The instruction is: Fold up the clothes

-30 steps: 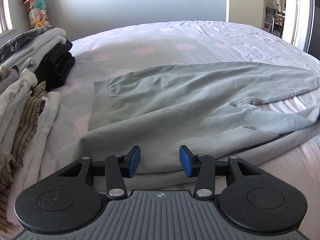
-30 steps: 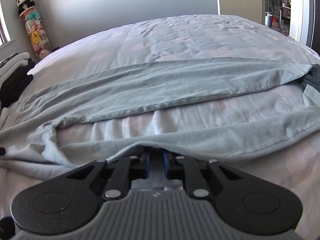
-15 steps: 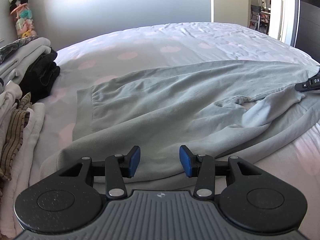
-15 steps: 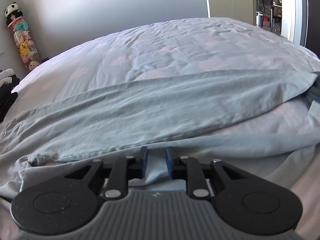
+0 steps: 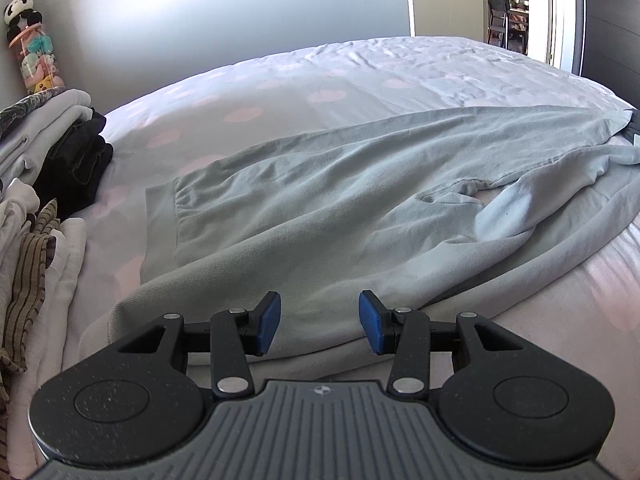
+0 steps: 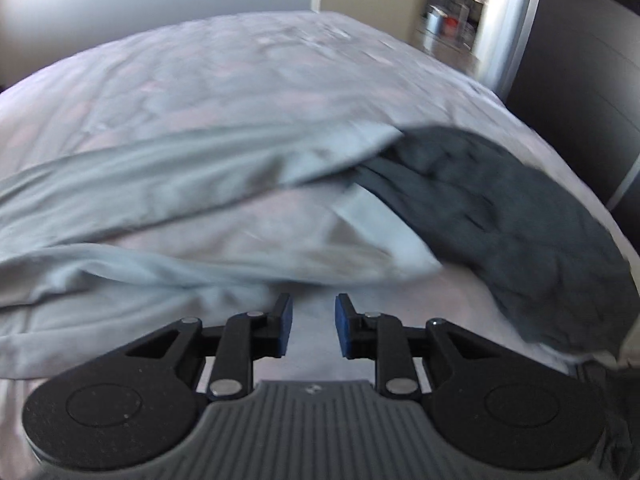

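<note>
Both grippers are empty, the left gripper point(image 5: 319, 322) wide over the near hem and the right gripper point(image 6: 313, 330) narrowly parted, so each should pinch a smooth edge of the pale green garment point(image 5: 320, 216) lying on the bed point(image 5: 360, 72) before folding.

Left claw point(image 5: 319, 323) gapes; right claw point(image 6: 313, 326) stands narrowly parted.

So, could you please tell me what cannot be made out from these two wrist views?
- Right wrist view: motion blur smears the dark grey garment; its type is unclear.
- Left wrist view: the pale green garment runs off the right edge, and the clothes stack is cut by the left edge.
- The stuffed toys are too small to identify.
- Both views: each gripper's body hides the bed beneath it.
</note>
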Motion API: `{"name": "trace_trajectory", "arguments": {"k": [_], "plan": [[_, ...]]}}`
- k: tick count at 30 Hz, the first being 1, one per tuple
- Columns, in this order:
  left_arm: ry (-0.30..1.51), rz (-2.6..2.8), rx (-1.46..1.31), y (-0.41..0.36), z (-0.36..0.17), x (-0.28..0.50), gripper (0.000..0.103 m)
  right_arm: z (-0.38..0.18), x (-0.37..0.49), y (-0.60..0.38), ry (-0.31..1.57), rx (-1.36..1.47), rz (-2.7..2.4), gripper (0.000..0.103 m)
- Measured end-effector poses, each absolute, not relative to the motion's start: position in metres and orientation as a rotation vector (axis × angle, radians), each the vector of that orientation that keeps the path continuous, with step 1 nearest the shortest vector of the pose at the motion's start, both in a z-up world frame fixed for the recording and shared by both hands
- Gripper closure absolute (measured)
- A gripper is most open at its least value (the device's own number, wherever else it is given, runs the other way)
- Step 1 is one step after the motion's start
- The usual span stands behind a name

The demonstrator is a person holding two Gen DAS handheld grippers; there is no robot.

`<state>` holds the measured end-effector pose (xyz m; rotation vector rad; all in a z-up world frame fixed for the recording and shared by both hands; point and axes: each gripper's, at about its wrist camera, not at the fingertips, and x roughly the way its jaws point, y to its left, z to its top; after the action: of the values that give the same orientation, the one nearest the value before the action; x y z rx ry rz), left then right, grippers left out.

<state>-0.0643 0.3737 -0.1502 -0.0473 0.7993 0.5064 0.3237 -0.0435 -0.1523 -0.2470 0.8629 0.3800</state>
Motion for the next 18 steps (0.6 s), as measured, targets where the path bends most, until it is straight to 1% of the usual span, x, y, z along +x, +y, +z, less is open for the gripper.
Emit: {"name": "trace_trajectory", "arguments": {"k": [5,14,18], "plan": [[0.821,0.519,-0.047,0.377,-0.156,-0.062,0.052,-0.175,0.347,-0.062,0.889,-0.155,0.32,0.076],[0.831,0.538,-0.031,0.377,-0.164,-0.058,0.051,-0.156,0.387,-0.022,0.757,-0.153,0.388,0.076],[0.827,0.545,-0.037,0.38,-0.165,-0.058,0.05,-0.151,0.398,-0.011,0.744,-0.202,0.401,0.076]]}}
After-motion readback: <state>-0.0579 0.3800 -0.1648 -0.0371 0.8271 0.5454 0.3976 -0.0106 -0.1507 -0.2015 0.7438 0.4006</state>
